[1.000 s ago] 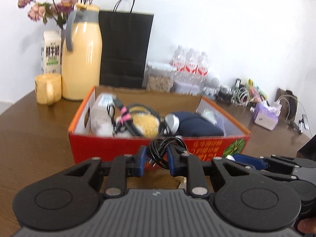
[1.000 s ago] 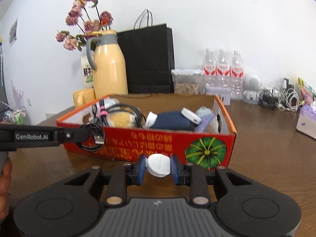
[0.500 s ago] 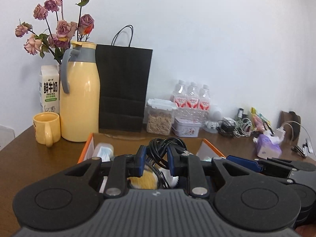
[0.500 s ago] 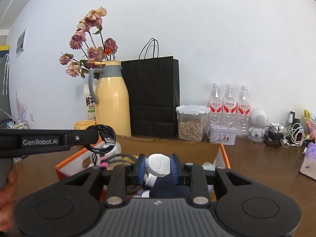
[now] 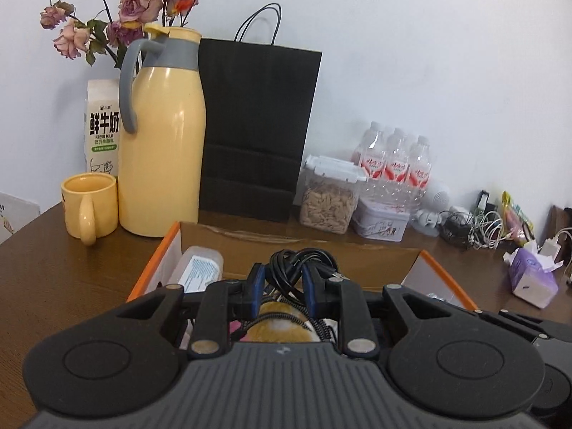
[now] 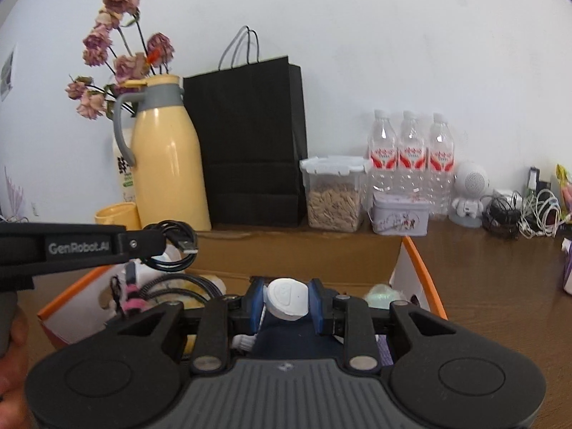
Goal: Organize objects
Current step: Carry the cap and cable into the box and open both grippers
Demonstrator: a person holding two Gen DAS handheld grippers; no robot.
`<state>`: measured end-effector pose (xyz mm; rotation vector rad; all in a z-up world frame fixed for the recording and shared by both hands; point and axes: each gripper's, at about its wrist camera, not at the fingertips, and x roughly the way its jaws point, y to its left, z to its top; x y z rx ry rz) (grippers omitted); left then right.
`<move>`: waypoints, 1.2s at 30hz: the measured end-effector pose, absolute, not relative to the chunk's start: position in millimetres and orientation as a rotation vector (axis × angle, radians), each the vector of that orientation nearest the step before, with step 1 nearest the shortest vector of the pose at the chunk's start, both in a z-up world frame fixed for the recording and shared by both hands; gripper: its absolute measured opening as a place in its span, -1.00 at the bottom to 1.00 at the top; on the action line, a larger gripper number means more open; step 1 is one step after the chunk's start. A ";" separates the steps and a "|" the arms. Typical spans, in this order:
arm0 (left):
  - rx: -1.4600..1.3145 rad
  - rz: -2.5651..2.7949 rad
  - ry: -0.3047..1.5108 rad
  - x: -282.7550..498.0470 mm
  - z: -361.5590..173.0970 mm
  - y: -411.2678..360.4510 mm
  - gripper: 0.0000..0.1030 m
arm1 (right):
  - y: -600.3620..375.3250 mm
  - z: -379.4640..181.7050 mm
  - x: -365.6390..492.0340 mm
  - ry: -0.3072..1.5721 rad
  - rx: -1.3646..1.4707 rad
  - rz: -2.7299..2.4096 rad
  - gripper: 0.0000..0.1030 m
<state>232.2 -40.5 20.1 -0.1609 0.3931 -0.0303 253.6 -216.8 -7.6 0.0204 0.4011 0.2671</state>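
Left wrist view: left tongs (image 5: 279,287) clenched on a coiled black cable (image 5: 298,262), held above the open orange cardboard box (image 5: 153,264). Right tongs (image 6: 285,300) clamped on a white oval plastic piece (image 6: 287,298), also over the box, nearer its right half.

Box contents, as far as visible: clear plastic case (image 5: 200,268) at the left end, a yellow-brown plush thing (image 5: 282,329) wrapped by another black cable, something pink beside it, a dark navy pouch (image 6: 296,336) under the right tongs, a pale green item (image 6: 380,295) at the right end. From the right wrist view the left tongs come in from the left edge with the cable's USB plug (image 6: 186,246) sticking out; part of a hand (image 6: 14,354) shows bottom-left.

Worktop (image 5: 53,279) is dark brown wood, cluttered along the back. Left to right: yellow mug (image 5: 89,211), milk carton (image 5: 103,125), yellow thermos jug (image 5: 162,132) with grey handle, dried pink roses (image 5: 121,7) behind it, black paper bag (image 5: 255,128), clear tub of seeds (image 5: 330,193), small tin (image 5: 380,220), three water bottles (image 5: 393,164), white robot-shaped gadget (image 6: 468,193), tangle of chargers and white cables (image 6: 518,214), purple tissue pack (image 5: 532,279) far right.

Plain white wall (image 5: 429,53) behind everything.
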 end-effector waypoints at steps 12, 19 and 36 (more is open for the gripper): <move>-0.123 0.008 0.351 217.4 20.4 -37.0 0.11 | -224.5 -15.2 248.0 0.423 0.049 0.265 -0.04; -0.121 0.041 0.292 207.5 26.8 -31.5 1.00 | -227.7 -9.4 238.9 0.372 0.043 0.223 1.00; -0.134 0.032 0.274 192.3 32.1 -27.9 1.00 | -233.0 -2.0 223.6 0.345 0.040 0.218 1.00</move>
